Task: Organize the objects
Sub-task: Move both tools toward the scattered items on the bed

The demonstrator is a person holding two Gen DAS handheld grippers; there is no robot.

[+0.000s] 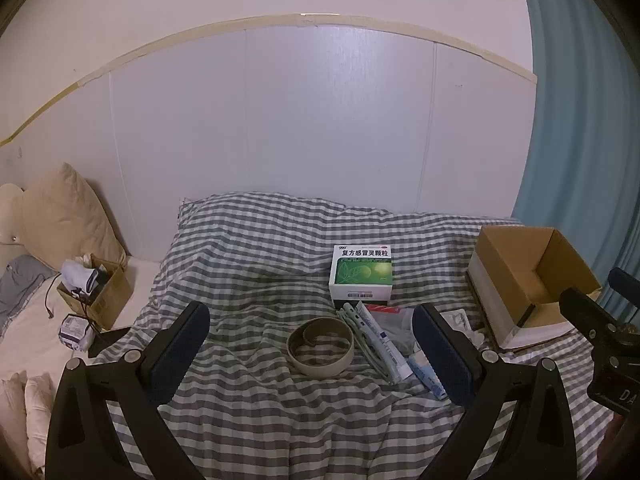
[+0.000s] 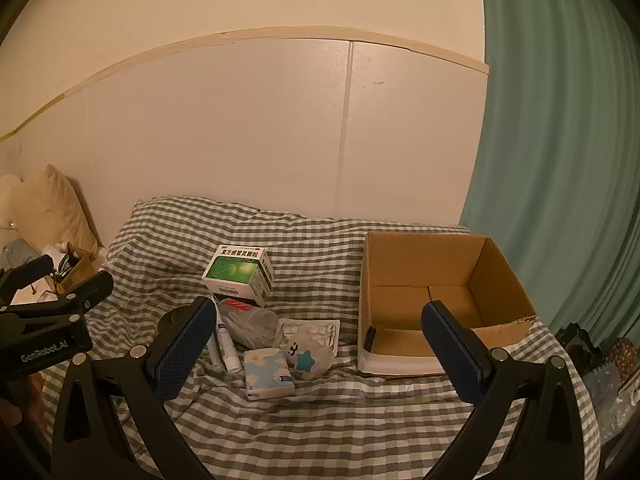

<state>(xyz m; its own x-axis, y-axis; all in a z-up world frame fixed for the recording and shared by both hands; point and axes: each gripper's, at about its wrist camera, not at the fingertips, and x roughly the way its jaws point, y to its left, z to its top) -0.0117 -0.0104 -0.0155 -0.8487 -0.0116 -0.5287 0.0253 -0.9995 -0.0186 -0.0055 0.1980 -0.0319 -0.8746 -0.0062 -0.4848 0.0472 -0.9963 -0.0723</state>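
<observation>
Clutter sits mid-frame on the checked bed: medicine box, tape roll, tubes. Empty cardboard box waits right, presumably as destination. Both left gripper and right gripper hover with fingers spread, holding nothing.

- On the green-and-white medicine box I read "999" in its top corner and "复方感冒灵颗粒" across the white band; a barcode sits on its front edge, digits too small to read
- On my left gripper's black body, seen beside my right jaws, white lettering reads "GenRobot.AI"
- The tube's print is too small to read
</observation>
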